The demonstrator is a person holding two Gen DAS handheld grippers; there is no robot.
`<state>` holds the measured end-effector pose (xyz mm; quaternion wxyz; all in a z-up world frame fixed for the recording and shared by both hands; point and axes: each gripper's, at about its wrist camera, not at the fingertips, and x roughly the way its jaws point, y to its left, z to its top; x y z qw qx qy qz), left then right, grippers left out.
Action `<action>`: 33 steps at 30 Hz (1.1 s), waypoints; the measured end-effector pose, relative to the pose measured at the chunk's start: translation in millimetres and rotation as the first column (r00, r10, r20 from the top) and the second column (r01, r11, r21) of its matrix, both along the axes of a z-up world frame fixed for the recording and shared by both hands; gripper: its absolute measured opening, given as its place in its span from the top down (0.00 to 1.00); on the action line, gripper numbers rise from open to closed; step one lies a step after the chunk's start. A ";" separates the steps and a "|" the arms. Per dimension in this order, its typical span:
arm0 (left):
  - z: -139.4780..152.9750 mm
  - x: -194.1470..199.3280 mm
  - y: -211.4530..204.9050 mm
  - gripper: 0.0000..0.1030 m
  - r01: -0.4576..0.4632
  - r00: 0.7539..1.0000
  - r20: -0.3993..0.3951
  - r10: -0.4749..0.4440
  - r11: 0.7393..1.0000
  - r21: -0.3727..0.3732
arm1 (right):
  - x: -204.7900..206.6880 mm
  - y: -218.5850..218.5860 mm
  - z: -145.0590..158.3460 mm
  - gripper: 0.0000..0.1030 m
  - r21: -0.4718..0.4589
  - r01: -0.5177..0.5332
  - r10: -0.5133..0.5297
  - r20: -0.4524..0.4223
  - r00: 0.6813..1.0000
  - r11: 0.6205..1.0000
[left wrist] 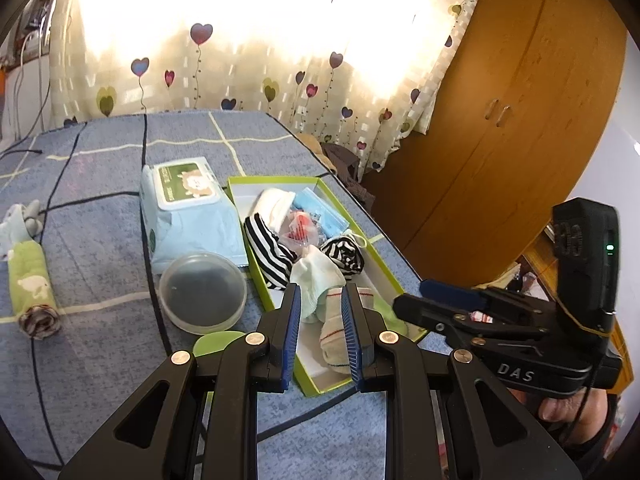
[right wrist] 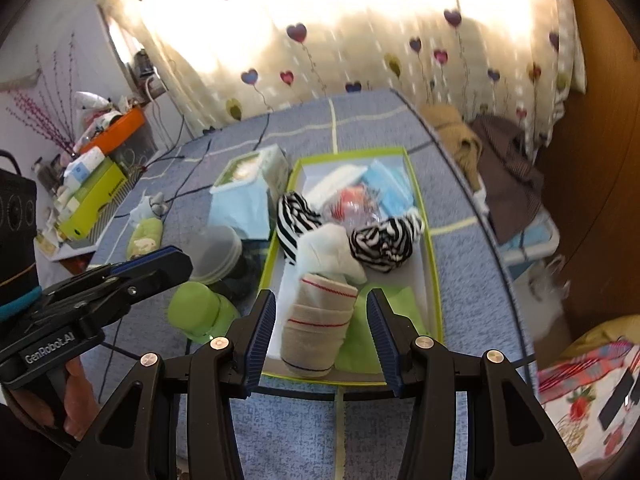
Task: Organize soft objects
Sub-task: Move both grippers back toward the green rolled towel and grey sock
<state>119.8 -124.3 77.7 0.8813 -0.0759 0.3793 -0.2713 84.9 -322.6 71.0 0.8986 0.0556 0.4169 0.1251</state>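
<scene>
A green-rimmed box on the blue bed holds soft things: black-and-white striped socks, a pale white sock, a beige rolled sock with red lines, blue masks and a green cloth. My left gripper is open just above the box's near end, with the beige sock between its fingers. My right gripper is open around the beige sock without touching it. A rolled green towel lies apart at the left.
A wet-wipes pack and a clear round lid lie left of the box. A green cap sits by the box's near corner. A wooden wardrobe stands to the right, a cluttered shelf to the left.
</scene>
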 end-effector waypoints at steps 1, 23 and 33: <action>1.6 -1.5 0.9 0.79 -0.003 1.000 0.005 0.003 1.000 0.002 | -3.8 2.0 4.6 0.55 -0.015 0.002 -0.002 0.021 1.000 1.000; 17.3 -29.1 29.4 0.55 -0.058 0.997 0.057 0.059 0.998 -0.019 | -29.7 28.7 30.3 0.49 -0.047 -0.038 0.044 0.127 0.991 0.998; 13.9 -24.8 45.5 0.55 -0.093 0.994 0.054 0.094 0.995 -0.029 | -22.6 39.0 29.2 0.46 -0.059 -0.052 0.058 0.122 0.991 0.997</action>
